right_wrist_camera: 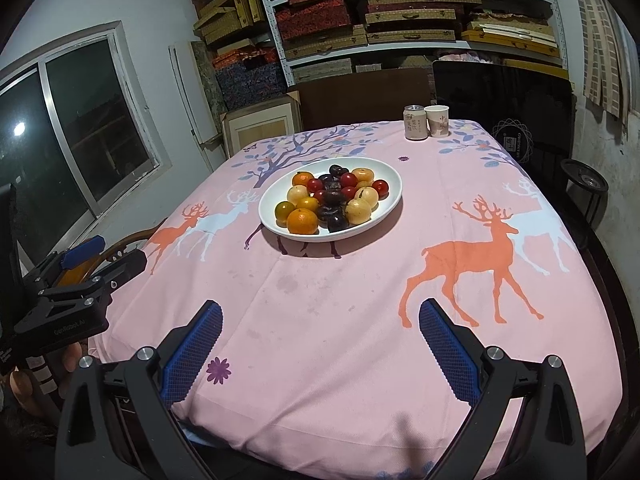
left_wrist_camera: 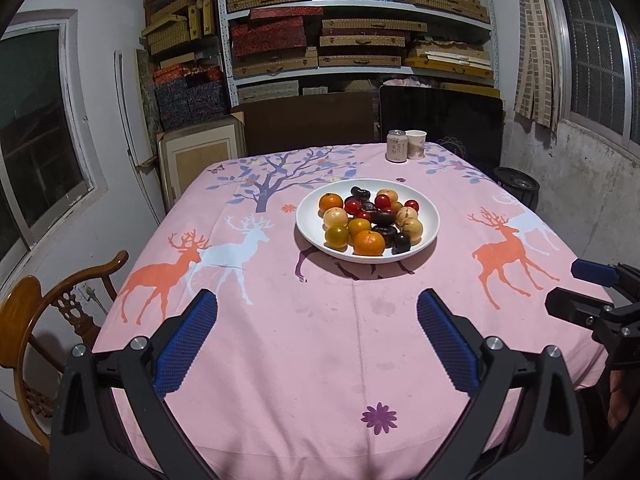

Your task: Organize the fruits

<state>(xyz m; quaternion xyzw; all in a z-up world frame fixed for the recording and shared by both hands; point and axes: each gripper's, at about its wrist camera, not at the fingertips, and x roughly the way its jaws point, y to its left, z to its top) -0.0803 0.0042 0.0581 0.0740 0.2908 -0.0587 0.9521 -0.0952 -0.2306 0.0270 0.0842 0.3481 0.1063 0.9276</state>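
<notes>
A white plate [left_wrist_camera: 312,226] sits mid-table on a pink deer-print cloth. It holds several fruits: oranges [left_wrist_camera: 369,243], pale yellow round fruits [left_wrist_camera: 335,217], red ones [left_wrist_camera: 382,201] and dark plums [left_wrist_camera: 401,242]. The plate also shows in the right wrist view [right_wrist_camera: 390,184] with the same pile of fruit [right_wrist_camera: 302,221]. My left gripper [left_wrist_camera: 318,312] is open and empty over the near table edge, well short of the plate. My right gripper [right_wrist_camera: 320,318] is open and empty too, also near the front edge; it shows at the right of the left wrist view [left_wrist_camera: 576,288].
A drink can [left_wrist_camera: 397,145] and a paper cup [left_wrist_camera: 416,144] stand at the table's far edge. A wooden chair [left_wrist_camera: 48,312] stands at the left of the table. Shelves of boxes [left_wrist_camera: 360,32] fill the back wall.
</notes>
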